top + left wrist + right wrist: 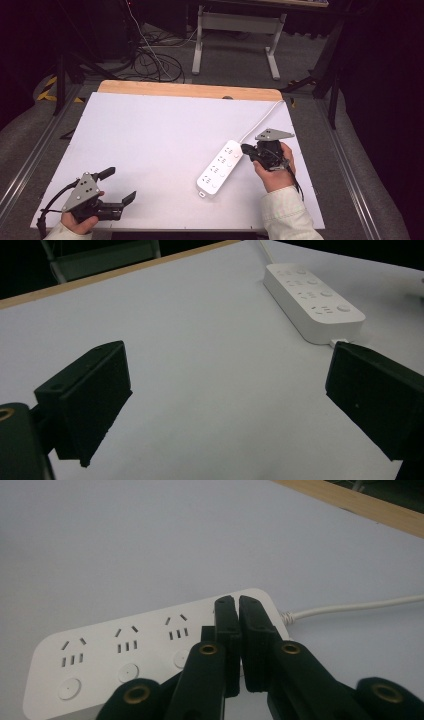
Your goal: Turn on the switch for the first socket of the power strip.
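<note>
A white power strip (220, 167) (312, 300) (125, 645) with several sockets and round buttons lies flat on the white table (150, 130), right of centre. Its white cable (260, 120) (350, 607) runs toward the far right corner. My right gripper (245, 148) (238, 600) is shut with nothing between its jaws. Its tips sit over the strip's cable end, and I cannot tell whether they touch it. My left gripper (120, 185) (227, 390) is wide open and empty near the front left corner, aimed toward the strip.
A wooden strip (190, 90) borders the table's far edge. Beyond it, on the floor, are a desk frame (235, 45) and loose black cables (150, 60). Bare white surface lies between the two grippers.
</note>
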Motion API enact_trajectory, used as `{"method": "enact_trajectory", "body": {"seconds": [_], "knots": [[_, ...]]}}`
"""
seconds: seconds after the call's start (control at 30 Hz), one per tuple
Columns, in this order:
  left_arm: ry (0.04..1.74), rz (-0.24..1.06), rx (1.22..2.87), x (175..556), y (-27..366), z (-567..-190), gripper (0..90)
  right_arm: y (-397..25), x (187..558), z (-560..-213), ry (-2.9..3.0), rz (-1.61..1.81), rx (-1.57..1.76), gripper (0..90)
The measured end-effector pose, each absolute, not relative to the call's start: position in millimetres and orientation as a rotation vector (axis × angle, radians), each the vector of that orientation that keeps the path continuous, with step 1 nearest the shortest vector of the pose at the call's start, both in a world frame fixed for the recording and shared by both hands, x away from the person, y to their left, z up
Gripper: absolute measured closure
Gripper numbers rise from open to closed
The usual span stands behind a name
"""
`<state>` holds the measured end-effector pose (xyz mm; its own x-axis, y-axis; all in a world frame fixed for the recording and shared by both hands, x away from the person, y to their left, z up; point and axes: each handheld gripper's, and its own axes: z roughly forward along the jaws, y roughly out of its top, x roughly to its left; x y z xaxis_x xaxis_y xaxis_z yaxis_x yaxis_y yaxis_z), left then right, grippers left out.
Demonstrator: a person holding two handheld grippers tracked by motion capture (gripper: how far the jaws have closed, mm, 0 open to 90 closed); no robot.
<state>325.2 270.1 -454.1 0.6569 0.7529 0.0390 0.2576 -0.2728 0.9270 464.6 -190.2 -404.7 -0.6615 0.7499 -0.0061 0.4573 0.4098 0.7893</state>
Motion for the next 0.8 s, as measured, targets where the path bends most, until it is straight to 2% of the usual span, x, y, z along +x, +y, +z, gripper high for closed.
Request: {"method": "enact_trajectory", "body": {"seconds": [0.17,0.27,0.37,0.47,0.57,0.8], "knots": [[0.811,0.592,1.829,324.5,270.4,-454.1,4.9,-191.3,461.7,-401.2,2.303,1.154,1.034,75.8],[0.809,0.594,1.83,324.5,270.3,-454.1,4.9,-193.1,459.4,-398.4,2.281,1.194,1.013,60.1],[0.811,0.595,1.829,324.5,270.3,-454.0,4.9,-196.6,455.8,-395.7,2.253,1.235,0.986,51.9],[0.811,0.593,1.829,324.7,269.9,-454.3,4.9,-202.2,451.4,-397.3,2.235,1.3,1.084,38.2],[0.806,0.593,1.831,325.2,269.8,-454.0,4.9,-206.4,447.4,-396.2,2.249,1.323,1.042,39.2],[0.803,0.589,1.831,326.2,269.2,-454.0,4.9,-214.0,433.4,-392.0,2.232,1.363,0.994,28.0]]}}
